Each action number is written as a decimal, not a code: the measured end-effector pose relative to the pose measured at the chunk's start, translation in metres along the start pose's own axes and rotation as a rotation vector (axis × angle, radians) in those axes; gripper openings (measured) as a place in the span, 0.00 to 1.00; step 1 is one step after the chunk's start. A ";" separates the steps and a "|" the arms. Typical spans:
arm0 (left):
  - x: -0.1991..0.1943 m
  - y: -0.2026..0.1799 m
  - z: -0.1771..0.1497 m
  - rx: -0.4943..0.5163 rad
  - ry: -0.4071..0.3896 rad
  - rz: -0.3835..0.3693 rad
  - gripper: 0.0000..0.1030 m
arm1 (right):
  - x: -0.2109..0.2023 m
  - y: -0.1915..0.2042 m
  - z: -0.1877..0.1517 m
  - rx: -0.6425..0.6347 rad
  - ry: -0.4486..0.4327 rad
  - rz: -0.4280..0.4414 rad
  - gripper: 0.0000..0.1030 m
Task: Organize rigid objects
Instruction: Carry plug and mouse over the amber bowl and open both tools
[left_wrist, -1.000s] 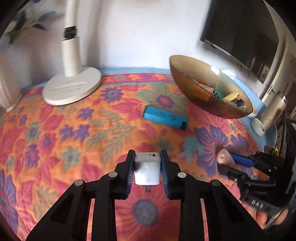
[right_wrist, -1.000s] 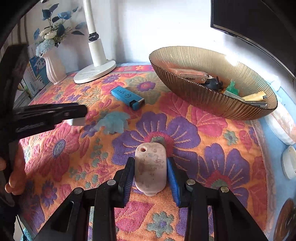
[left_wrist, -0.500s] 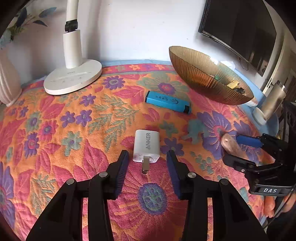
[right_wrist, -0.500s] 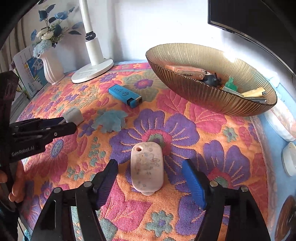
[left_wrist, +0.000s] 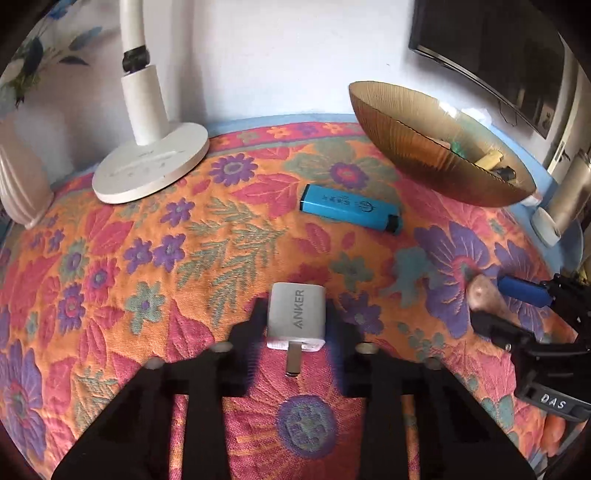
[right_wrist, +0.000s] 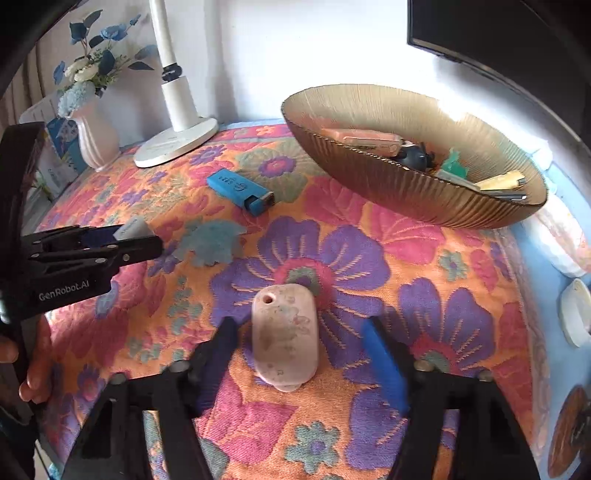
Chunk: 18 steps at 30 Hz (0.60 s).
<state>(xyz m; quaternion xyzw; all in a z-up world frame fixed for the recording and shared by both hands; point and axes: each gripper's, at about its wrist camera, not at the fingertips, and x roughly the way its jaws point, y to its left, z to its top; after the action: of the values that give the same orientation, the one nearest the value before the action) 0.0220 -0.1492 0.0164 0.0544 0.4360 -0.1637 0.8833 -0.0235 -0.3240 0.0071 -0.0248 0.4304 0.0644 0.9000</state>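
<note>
Left wrist view: left gripper (left_wrist: 295, 317) is clamping the charger (left_wrist: 297, 315) by its flat sides; light, stiff, prob. slick. Right gripper (right_wrist: 299, 343) is closing around the stone (right_wrist: 285, 338), pads apparently not touching.

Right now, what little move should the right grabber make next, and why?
Probably finish squeezing. The right gripper has its jaws closing around the pink tag, yet cloth shows in a gap on each side of it. The left gripper already pinches the white charger, so both could then lift toward the bowl.
</note>
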 end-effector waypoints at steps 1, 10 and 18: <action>-0.003 0.000 0.000 -0.001 -0.004 -0.018 0.23 | -0.002 0.002 -0.001 -0.013 -0.007 -0.006 0.33; -0.065 -0.027 0.054 0.069 -0.162 -0.105 0.23 | -0.069 -0.019 0.025 0.045 -0.152 0.012 0.33; -0.034 -0.086 0.139 0.144 -0.183 -0.166 0.23 | -0.064 -0.130 0.108 0.290 -0.168 -0.200 0.33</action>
<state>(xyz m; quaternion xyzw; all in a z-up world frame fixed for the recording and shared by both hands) 0.0781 -0.2550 0.1324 0.0662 0.3439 -0.2714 0.8965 0.0384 -0.4479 0.1231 0.0681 0.3540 -0.0864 0.9287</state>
